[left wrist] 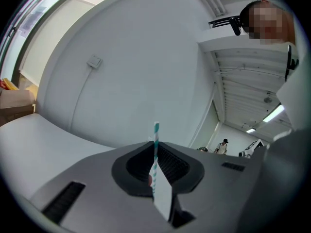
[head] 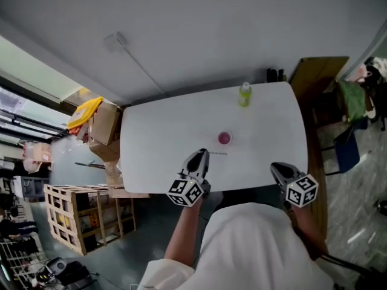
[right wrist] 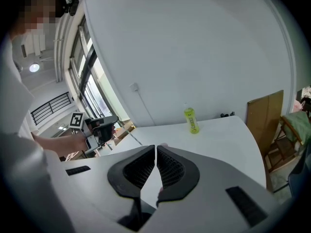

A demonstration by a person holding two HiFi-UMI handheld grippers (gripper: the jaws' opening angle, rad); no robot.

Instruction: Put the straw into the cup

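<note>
A small pink cup stands upright near the middle of the white table. My left gripper hovers at the table's near edge, a little short and left of the cup, shut on a teal-and-white striped straw. In the head view the straw sticks out sideways from the jaw tips and ends just below the cup. In the left gripper view it juts out past the jaw tips. My right gripper is at the near right edge, its jaws closed with nothing between them.
A green bottle stands at the table's far edge, also visible as a green bottle in the right gripper view. Cardboard boxes and a wooden crate sit left of the table, and a brown board and a chair stand to its right.
</note>
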